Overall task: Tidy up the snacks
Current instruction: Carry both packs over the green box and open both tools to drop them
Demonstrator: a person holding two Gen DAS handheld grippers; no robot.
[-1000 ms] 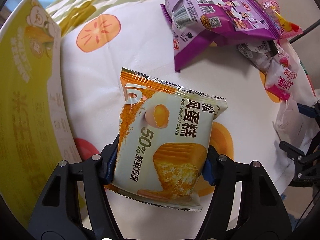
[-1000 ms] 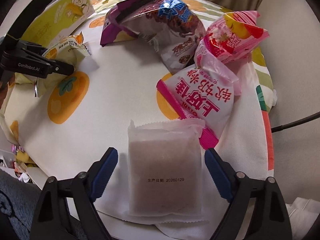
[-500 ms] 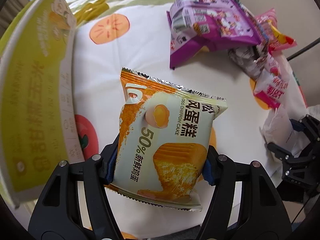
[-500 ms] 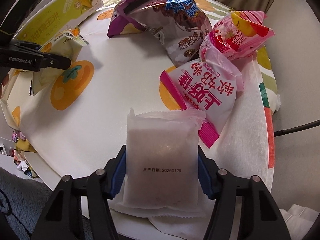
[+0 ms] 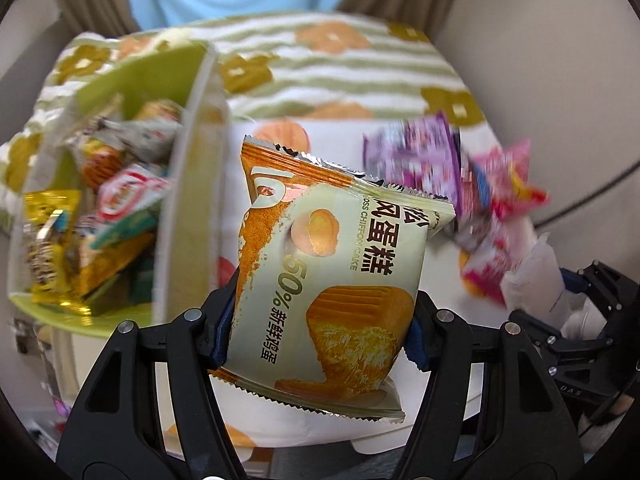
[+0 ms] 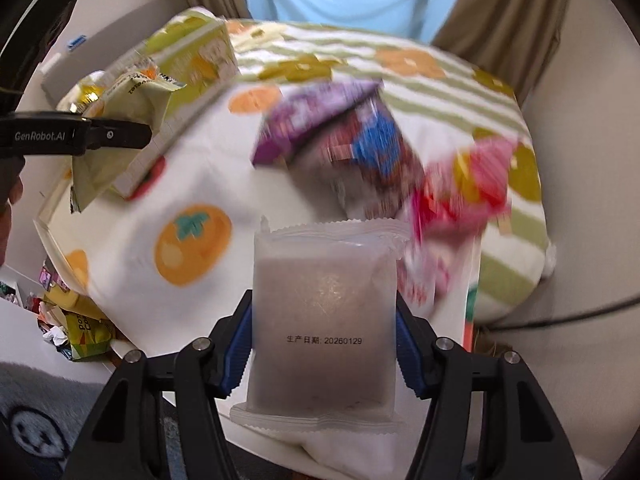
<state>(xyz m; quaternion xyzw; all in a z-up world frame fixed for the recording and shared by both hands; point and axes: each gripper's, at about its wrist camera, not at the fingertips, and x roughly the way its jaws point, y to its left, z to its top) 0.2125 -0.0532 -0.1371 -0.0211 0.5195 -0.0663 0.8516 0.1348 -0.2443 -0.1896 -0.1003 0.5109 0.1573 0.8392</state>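
Note:
My left gripper (image 5: 316, 320) is shut on an orange and cream chiffon cake packet (image 5: 332, 280), held in the air to the right of a yellow-green snack box (image 5: 188, 184) with several packets inside. My right gripper (image 6: 324, 340) is shut on a frosted white packet (image 6: 324, 320) with a printed date, lifted above the table's near edge. The left gripper and cake packet (image 6: 132, 96) show in the right wrist view at far left, beside the box (image 6: 200, 56). The right gripper (image 5: 560, 308) shows at the right edge of the left wrist view.
A purple bag (image 6: 336, 136) and pink packets (image 6: 460, 192) lie at the right of the orange-patterned tablecloth (image 6: 192, 240); they also show in the left wrist view (image 5: 424, 160). More wrappers lie low at the left (image 6: 84, 328). A cable (image 6: 560, 316) runs at the right.
Both grippers have lifted and tilted up with their packets. The left one now looks over the open box's inside. The right gripper closed on the white packet a second ago.

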